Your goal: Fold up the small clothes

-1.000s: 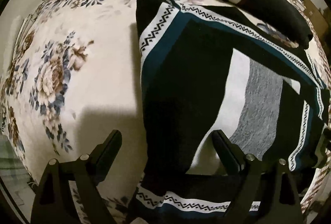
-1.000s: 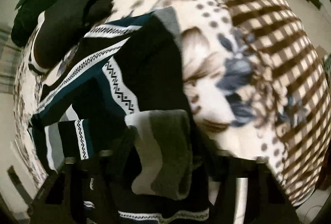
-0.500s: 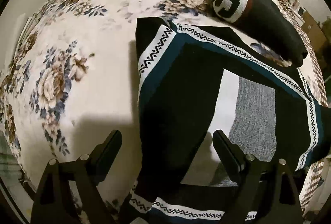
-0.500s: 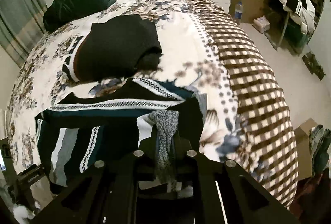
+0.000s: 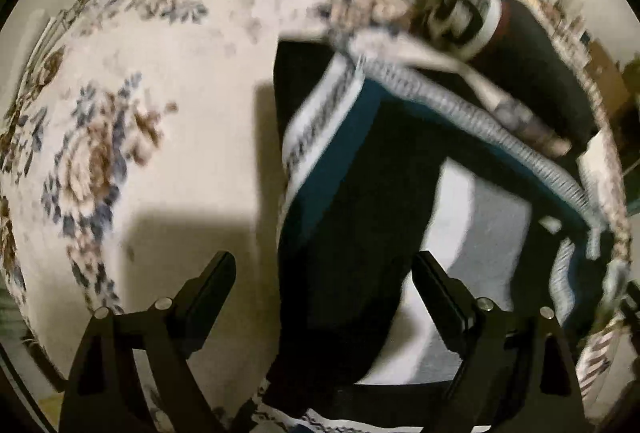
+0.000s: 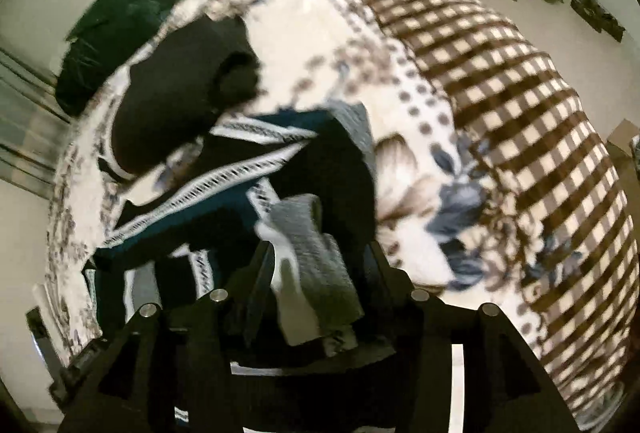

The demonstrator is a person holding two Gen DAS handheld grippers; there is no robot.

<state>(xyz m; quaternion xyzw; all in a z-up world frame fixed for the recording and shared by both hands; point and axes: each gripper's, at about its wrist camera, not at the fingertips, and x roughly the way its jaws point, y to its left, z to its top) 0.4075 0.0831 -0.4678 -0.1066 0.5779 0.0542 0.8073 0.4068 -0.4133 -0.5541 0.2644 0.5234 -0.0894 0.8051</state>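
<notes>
A small knitted garment (image 5: 360, 173), black and teal with white zigzag bands and grey and white stripes, lies partly folded on the floral bedspread (image 5: 140, 113). My left gripper (image 5: 324, 281) hangs open above its near black fold, with both fingers clear of the cloth. In the right wrist view the same garment (image 6: 224, 201) is bunched up. Its grey and white fold (image 6: 312, 257) sits between the fingers of my right gripper (image 6: 320, 265), whose jaws are opening, and the cloth hangs loosely between them.
A folded black garment (image 5: 532, 65) with a white lettered band lies beyond the knitted one, also in the right view (image 6: 176, 105). A dark green pillow (image 6: 120, 33) is at the head of the bed. A brown checked blanket (image 6: 520, 113) covers the bed's right side, with floor and boxes beyond.
The right gripper's jaws were pinched tight on the grey fold and have now parted. Its view has tipped down toward the bed. The left gripper has lifted slightly.
</notes>
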